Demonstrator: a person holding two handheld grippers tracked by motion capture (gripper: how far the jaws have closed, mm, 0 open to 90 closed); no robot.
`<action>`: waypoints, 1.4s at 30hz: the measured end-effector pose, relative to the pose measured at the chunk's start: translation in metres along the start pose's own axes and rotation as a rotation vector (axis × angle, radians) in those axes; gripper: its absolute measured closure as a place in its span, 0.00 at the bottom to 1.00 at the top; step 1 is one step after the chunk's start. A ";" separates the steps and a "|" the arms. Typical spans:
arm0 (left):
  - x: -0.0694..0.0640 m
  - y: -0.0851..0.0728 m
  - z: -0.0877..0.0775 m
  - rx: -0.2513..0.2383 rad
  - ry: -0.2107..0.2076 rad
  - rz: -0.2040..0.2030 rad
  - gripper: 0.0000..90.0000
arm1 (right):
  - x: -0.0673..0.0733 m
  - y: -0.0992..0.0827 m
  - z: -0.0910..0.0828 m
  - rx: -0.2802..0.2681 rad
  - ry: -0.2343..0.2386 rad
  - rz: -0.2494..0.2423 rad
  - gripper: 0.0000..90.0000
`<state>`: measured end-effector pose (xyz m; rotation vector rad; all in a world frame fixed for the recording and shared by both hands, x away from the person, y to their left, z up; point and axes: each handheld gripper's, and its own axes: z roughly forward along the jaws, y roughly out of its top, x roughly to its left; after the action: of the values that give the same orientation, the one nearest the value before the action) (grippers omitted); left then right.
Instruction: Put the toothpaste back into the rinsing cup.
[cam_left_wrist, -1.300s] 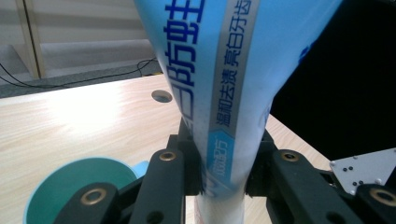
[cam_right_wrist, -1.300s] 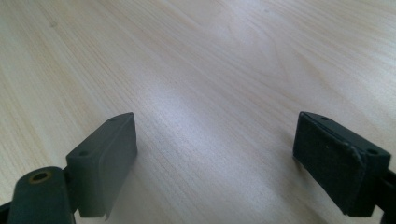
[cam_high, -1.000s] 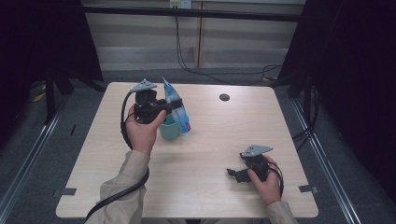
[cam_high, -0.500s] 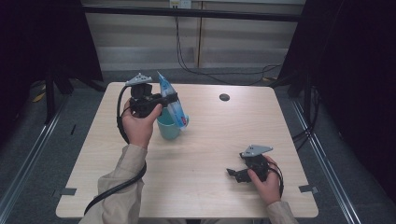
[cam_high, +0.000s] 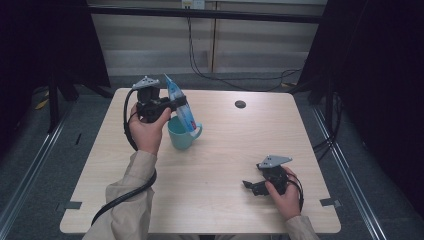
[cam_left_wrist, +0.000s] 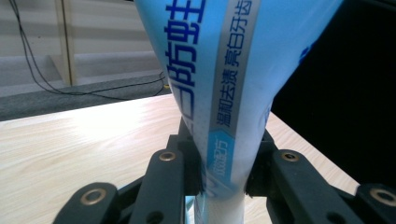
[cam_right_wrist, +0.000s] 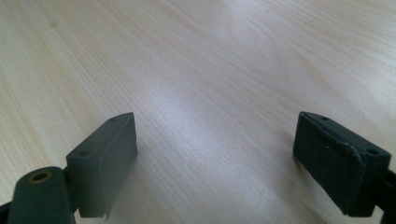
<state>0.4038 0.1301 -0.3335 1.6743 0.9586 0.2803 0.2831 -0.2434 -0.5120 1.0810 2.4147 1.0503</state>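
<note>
My left gripper (cam_high: 175, 104) is shut on a blue toothpaste tube (cam_high: 181, 109) and holds it tilted over a teal mug (cam_high: 180, 136) at the table's back left. The tube's lower end reaches the mug's rim; I cannot tell whether it is inside. In the left gripper view the black pads (cam_left_wrist: 187, 165) pinch the narrow part of the tube (cam_left_wrist: 233, 70), which bears blue print. My right gripper (cam_high: 251, 186) rests on the table near the front right edge. In the right gripper view it (cam_right_wrist: 215, 158) stands open over bare wood, nothing between its jaws.
A small black round object (cam_high: 240, 104) lies near the back edge of the light wooden table (cam_high: 225, 150). Cables trail from both grippers. Dark curtains and floor rails surround the table.
The left hand has lifted the tube a little and drawn it slightly left and toward the back of the table. The right hand has stayed in place.
</note>
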 end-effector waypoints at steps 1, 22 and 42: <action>0.001 -0.001 0.000 -0.001 0.006 -0.003 0.82 | 0.000 0.000 0.000 0.000 0.000 0.000 0.14; 0.021 0.002 0.002 -0.009 0.076 -0.009 0.82 | 0.000 0.000 0.000 0.001 0.002 -0.001 0.15; 0.032 -0.016 0.015 0.025 0.134 -0.009 0.82 | 0.000 0.000 0.000 0.002 0.003 0.000 0.15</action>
<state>0.4263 0.1426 -0.3625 1.6904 1.0726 0.3790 0.2835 -0.2434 -0.5118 1.0809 2.4184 1.0501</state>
